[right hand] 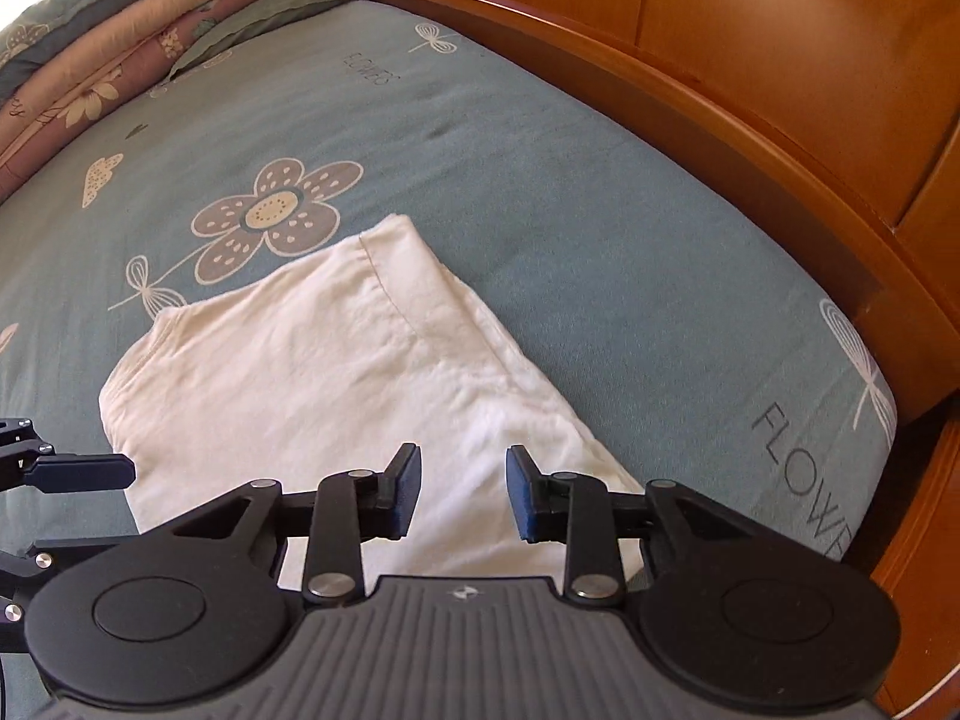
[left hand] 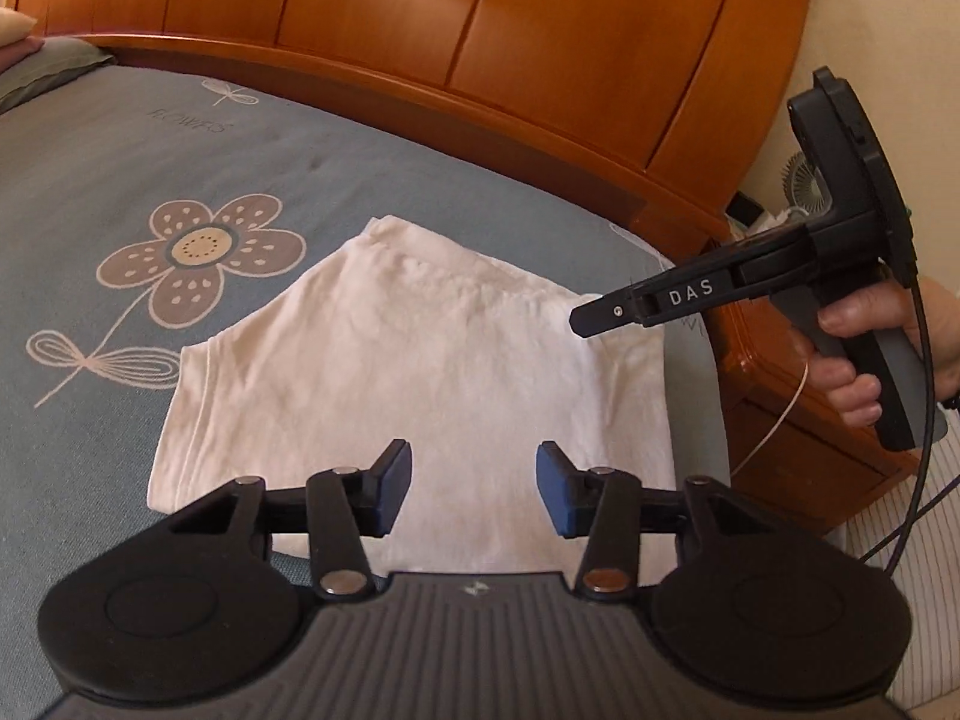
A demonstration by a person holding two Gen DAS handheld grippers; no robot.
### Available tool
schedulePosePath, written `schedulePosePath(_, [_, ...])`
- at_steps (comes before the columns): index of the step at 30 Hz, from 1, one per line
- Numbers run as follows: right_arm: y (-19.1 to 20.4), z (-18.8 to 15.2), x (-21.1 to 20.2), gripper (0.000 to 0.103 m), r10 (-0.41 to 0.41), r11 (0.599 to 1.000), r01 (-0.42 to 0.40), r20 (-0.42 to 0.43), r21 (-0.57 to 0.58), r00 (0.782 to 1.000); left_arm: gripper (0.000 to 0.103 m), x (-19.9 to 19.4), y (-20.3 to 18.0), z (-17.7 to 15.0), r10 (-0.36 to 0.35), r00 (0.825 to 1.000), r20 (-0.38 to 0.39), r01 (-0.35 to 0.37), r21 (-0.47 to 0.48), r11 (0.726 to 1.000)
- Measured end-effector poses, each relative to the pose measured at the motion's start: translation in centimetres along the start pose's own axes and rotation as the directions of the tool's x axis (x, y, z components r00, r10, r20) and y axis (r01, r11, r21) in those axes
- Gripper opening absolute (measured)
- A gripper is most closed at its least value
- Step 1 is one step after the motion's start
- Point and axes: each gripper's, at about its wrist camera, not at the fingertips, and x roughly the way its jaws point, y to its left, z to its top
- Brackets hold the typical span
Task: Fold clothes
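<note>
Both sets of jaws stand parted with nothing between the blue pads: the left gripper (left hand: 474,492) hangs over the near part of the garment, and the right gripper (right hand: 462,495) likewise over its near right portion, neither pressing on the cloth as far as can be seen. Largest item noted is the bed (right hand: 540,180), covered in a grey-blue sheet printed with flowers, dragonflies and the word "FLOWERS". An orange-brown wooden headboard (left hand: 480,30) curves along its far side. Stacked bedding and pillows (right hand: 120,30) lie at the far left corner in the right wrist view. A wooden bedside cabinet (left hand: 792,420) stands beside the bed in the left wrist view. The white T-shirt (left hand: 420,360) lies flat on the sheet, partly folded, one short sleeve (left hand: 198,372) showing at the left and a stitched hem (right hand: 384,282) running across the upper layer; it rests just beside the large printed flower (left hand: 201,249). In the left wrist view the right gripper's body enters from the right, fingers slanting down towards the shirt's right edge, its handle wrapped by the person's right hand (left hand: 870,360), with a black cable (left hand: 924,420) trailing down. One finger of the left gripper shows at the left edge of the right wrist view, level over the shirt's left border.
</note>
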Motion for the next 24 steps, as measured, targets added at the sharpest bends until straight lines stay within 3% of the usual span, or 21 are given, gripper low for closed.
schedulePosePath(1, [-0.2,-0.4,0.7,0.035,0.001,1.0,0.0,-0.013,0.02,1.0,0.045,0.6,-0.5,-0.1,0.003,1.0,-0.016,-0.002,0.028,1.0])
schedulePosePath(6, [-3.1,-0.4,2.1,0.035,-0.043,0.981,0.038,0.022,0.189,0.999,0.045,3.0,0.3,-0.9,0.035,0.994,-0.102,-0.036,-0.004,0.999])
schedulePosePath(11, [-3.2,-0.7,-1.2,0.037,-0.051,0.983,0.037,0.072,0.182,0.996,0.047,0.6,0.1,0.3,0.032,0.997,-0.074,-0.029,0.034,0.999])
schedulePosePath(16, [-1.0,-3.3,-2.5,0.037,0.113,0.985,-0.116,0.03,0.131,0.993,0.049,1.5,-0.2,0.5,0.057,0.996,-0.074,-0.049,0.1,0.994])
schedulePosePath(20, [1.7,-6.0,-2.0,0.037,0.264,0.962,-0.26,-0.045,0.083,0.964,0.049,1.9,0.7,-0.4,0.077,0.994,-0.082,-0.071,0.074,0.995])
schedulePosePath(24, [3.8,-8.7,-0.9,0.037,0.308,0.951,-0.298,-0.161,0.084,0.938,0.052,1.7,1.2,-0.7,0.08,0.994,-0.079,-0.071,0.103,0.992])
